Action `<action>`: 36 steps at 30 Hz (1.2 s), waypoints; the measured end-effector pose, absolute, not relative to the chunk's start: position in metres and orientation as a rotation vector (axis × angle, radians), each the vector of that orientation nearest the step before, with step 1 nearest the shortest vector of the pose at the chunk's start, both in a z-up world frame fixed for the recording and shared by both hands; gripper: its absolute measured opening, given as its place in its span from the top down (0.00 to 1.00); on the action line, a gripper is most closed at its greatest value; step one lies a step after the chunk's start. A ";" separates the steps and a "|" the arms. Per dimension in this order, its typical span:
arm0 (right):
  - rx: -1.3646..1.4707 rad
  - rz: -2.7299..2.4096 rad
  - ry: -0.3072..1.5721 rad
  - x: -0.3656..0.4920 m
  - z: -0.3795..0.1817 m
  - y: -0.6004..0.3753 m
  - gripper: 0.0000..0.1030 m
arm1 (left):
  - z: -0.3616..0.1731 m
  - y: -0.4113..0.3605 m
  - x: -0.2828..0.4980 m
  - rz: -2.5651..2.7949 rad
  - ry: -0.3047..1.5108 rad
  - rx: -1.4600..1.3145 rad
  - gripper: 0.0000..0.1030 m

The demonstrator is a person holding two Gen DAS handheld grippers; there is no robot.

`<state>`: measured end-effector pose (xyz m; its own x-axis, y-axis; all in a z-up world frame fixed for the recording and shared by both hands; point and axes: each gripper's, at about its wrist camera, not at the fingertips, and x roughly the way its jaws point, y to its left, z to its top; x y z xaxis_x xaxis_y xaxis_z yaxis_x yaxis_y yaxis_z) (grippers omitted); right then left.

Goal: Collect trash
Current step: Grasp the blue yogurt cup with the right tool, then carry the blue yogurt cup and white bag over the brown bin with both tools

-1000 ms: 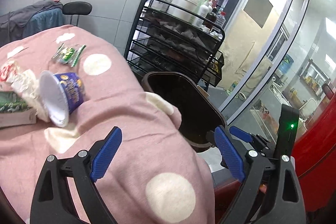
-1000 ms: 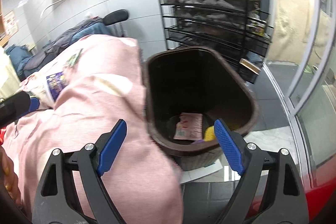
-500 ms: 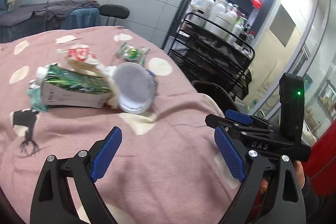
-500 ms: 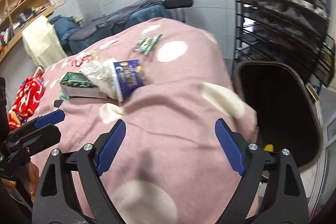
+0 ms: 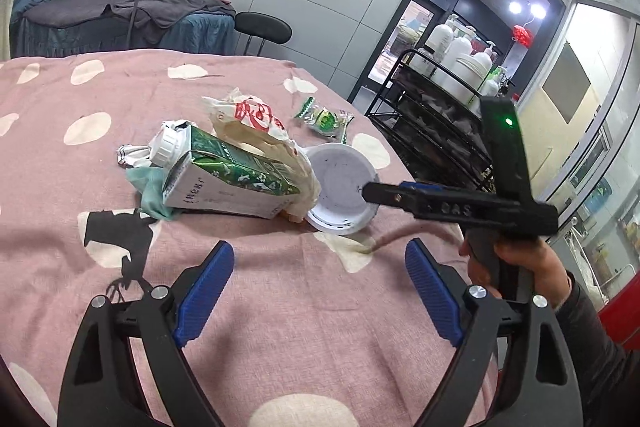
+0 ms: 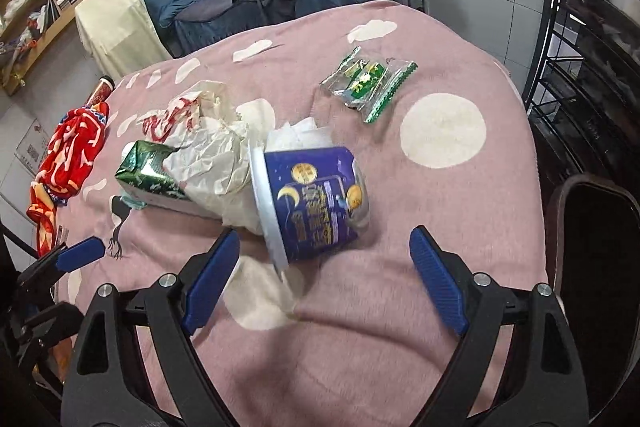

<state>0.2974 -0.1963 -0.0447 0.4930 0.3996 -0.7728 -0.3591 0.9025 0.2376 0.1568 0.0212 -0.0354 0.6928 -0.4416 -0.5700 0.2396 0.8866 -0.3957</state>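
- left gripper [image 5: 316, 283]: jaws wide, closing a little, nothing between the blue pads; hovers over the pink spotted blanket [image 5: 280, 327] covering the bed
- right gripper [image 6: 320, 275]: jaws wide apart, nothing held; blue pads either side of bare blanket, just short of the cup
- noodle cup [image 6: 316, 203]: purple and white, on its side, just ahead of the right gripper, rim toward its left finger; in the left wrist view its white mouth [image 5: 340, 193] faces the camera, ahead and to the right of the left gripper
- milk carton [image 5: 232, 179]: green and white, lying flat, white screw cap at its far left end; straight ahead of the left gripper, touching the crumpled paper; ahead-left of the right gripper
- crumpled paper bag [image 6: 208, 147]: white with red print, piled between carton and cup, touching both
- tissue [image 6: 304, 133]: white, sticking up behind the cup
- green snack wrapper [image 6: 368, 83]: flat, apart from the pile, far ahead of the right gripper, slightly right
- teal cloth scrap [image 5: 150, 191]: under the carton's cap end
- trash bin [image 6: 592, 267]: dark, off the bed edge, right of the right gripper
- person's hand [image 5: 520, 263]: grips the right gripper's handle, to the right of the left gripper
- red patterned cloth [image 6: 68, 155]: far left of the right gripper, well apart from the pile
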 end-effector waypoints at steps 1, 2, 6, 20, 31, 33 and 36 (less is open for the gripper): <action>0.049 0.473 0.967 0.306 -0.046 -0.194 0.16 | -0.036 0.023 0.159 -0.386 0.712 -0.301 0.18; 0.055 0.483 0.982 0.313 -0.048 -0.193 0.16 | -0.037 0.024 0.160 -0.384 0.715 -0.300 0.19; 0.041 0.491 1.027 0.335 -0.059 -0.185 0.16 | -0.040 0.023 0.167 -0.392 0.728 -0.307 0.22; -0.004 0.383 0.986 0.325 -0.055 -0.195 0.68 | -0.043 0.018 0.180 -0.402 0.739 -0.285 0.29; 0.081 0.308 0.868 0.282 -0.023 -0.235 0.68 | -0.039 -0.014 0.221 -0.392 0.764 -0.194 0.42; 0.092 0.309 0.861 0.277 -0.021 -0.235 0.68 | -0.041 -0.022 0.231 -0.384 0.772 -0.163 0.46; 0.110 0.309 0.847 0.265 -0.017 -0.242 0.68 | -0.047 -0.027 0.245 -0.364 0.806 -0.159 0.57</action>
<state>0.2649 -0.2424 -0.0171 0.6207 0.3120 -0.7193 -0.2248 0.9497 0.2180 0.2454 -0.0272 -0.0466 0.6343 -0.3768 -0.6750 0.2567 0.9263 -0.2759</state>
